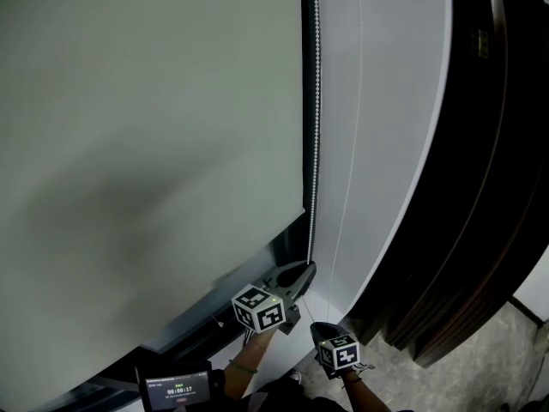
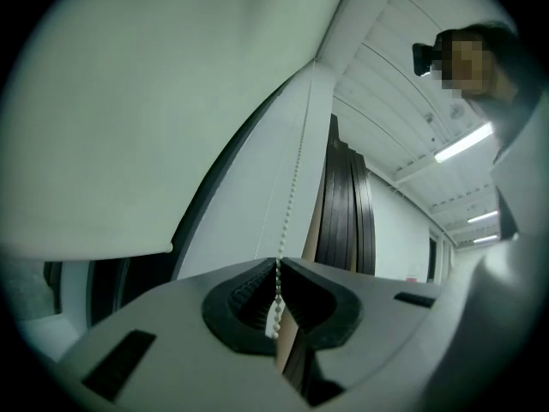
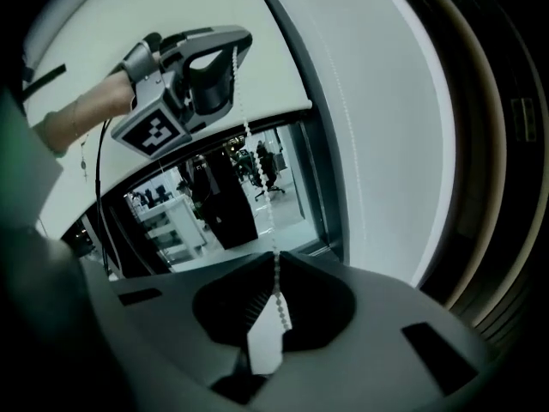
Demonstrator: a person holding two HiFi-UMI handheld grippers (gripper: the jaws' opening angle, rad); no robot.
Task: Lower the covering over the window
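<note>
A pale roller blind [image 1: 146,144] covers most of the window; its bottom bar runs slantwise at lower centre. The white bead chain [image 1: 314,101] hangs along the blind's right edge. My left gripper [image 1: 302,273] is shut on the chain just below the blind's corner. In the left gripper view the bead chain [image 2: 292,196] enters the closed left gripper [image 2: 278,263]. Lower down, my right gripper [image 1: 319,326] is also shut on it. The right gripper view shows the bead chain [image 3: 257,178] taut between the left gripper [image 3: 230,48] above and the right gripper [image 3: 276,258].
Dark folded curtain panels [image 1: 480,187] stand to the right, beyond a white wall strip [image 1: 386,144]. A small screen with a timer [image 1: 177,389] sits at the bottom. Through the uncovered glass [image 3: 214,196] I see office furniture. Speckled floor [image 1: 480,359] shows at lower right.
</note>
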